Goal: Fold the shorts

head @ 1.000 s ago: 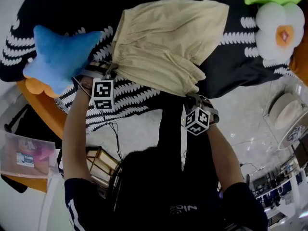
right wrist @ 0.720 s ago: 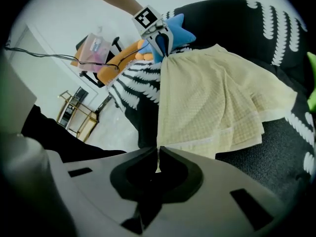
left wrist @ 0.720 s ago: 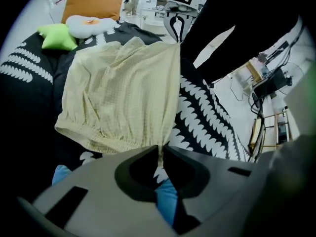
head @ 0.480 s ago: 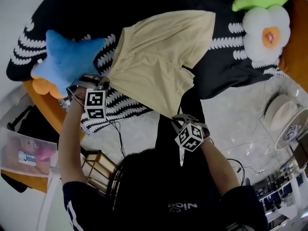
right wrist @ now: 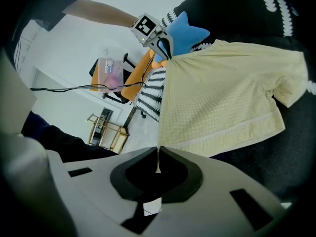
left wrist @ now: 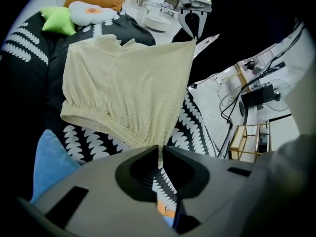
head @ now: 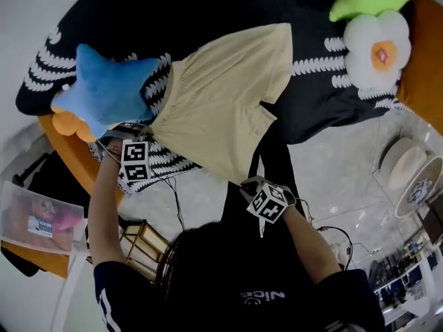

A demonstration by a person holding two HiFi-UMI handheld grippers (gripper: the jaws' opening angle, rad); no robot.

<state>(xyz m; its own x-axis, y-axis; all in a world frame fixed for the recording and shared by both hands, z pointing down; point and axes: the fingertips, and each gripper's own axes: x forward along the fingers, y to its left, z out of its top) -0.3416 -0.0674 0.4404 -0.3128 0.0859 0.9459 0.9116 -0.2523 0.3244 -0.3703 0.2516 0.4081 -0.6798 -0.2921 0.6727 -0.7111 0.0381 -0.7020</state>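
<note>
Pale-yellow textured cloth shorts point(head: 221, 102) spread on black white-printed cover point(head: 208, 5), near side edge lifted: left tongs point(head: 147, 128) clamped on waistband corner at 8 o'clock, right tongs point(head: 243, 184) clamped on hem corner at 6 o'clock; apparently no fold laid yet.

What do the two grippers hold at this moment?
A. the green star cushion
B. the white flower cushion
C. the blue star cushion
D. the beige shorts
D: the left gripper, whose jaws have just been closing, and the right gripper each pinch a corner of the beige shorts, and the cloth is stretched between them.
</note>
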